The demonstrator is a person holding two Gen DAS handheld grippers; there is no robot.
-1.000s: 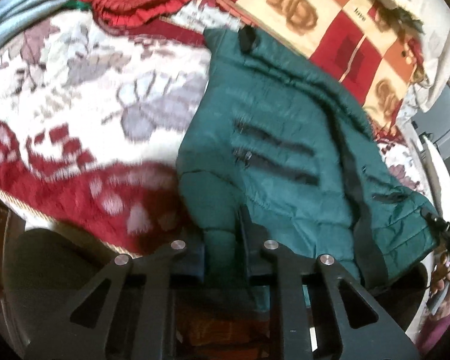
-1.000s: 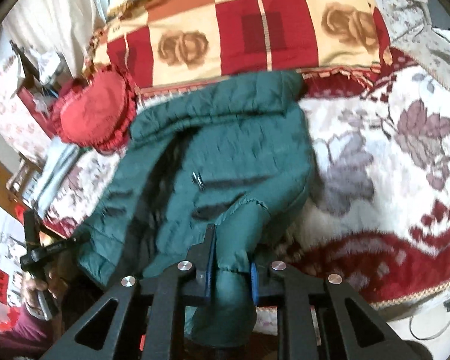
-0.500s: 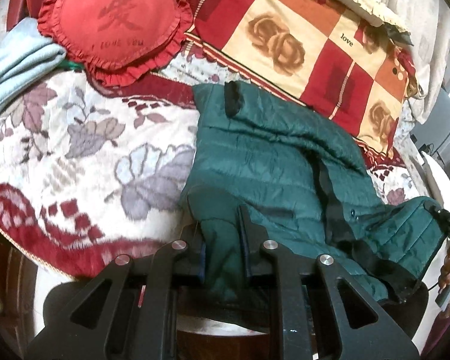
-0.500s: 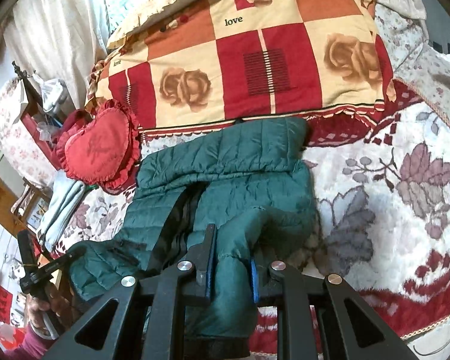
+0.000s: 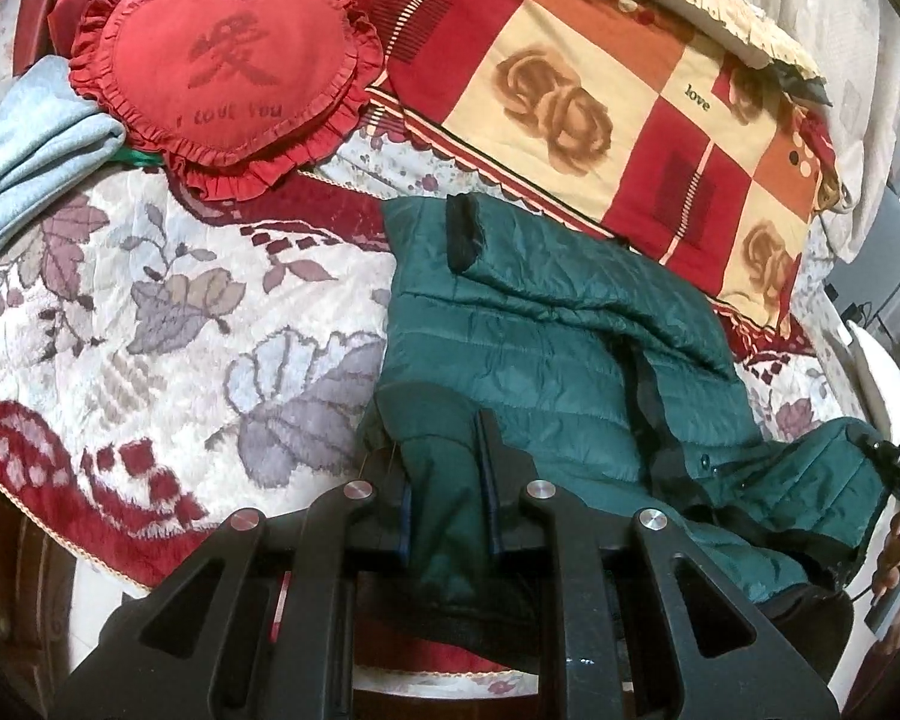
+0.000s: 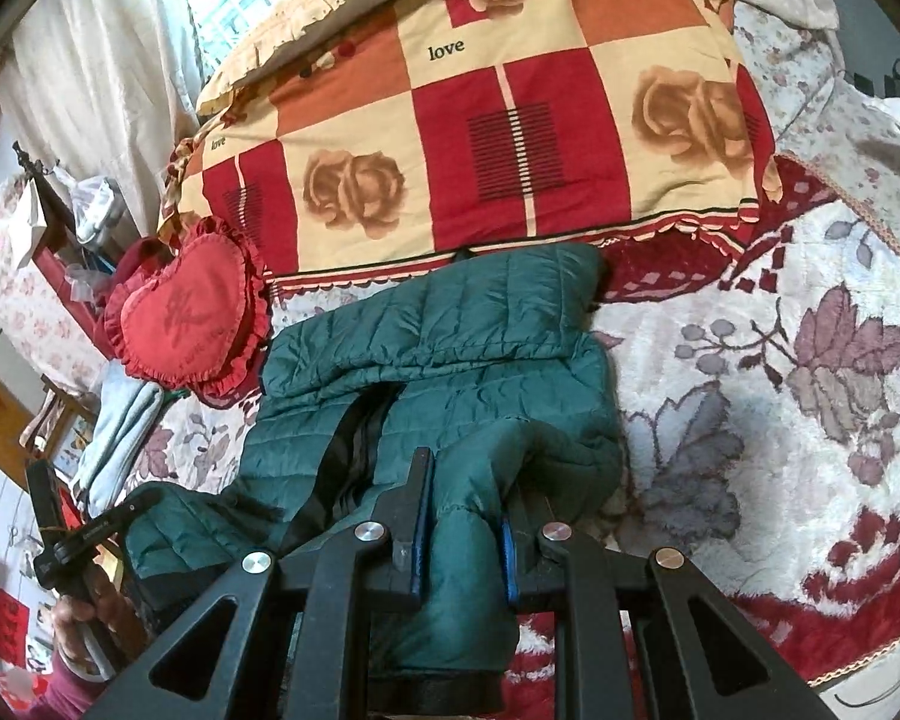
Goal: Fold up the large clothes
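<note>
Jacket cloth fills both grips. The left gripper has its two fingers closed to a narrow gap on a green quilted fold at the near left edge of the garment, the fabric bunched between the blue-lined pads and hanging down below them. The right gripper is closed in the same way on a sleeve-like tube of the jacket at its near right side — the cloth runs straight through the jaws and drops toward the camera.

Outward from the fingers, the jacket lies spread on the blanket, a white plush spread with grey-purple leaves and a dark red border. Its black front band runs down the middle, and the far edge, with a small black tab, is folded over. That far edge lies just beside the quilt, a checked red, cream and orange cover printed with roses and the word "love".

Far left on the bed sits a red heart cushion with a frilled rim; a pale blue folded cloth lies touching it on its left. In each wrist view the other gripper shows at the frame edge, gripping its own side of the jacket.
</note>
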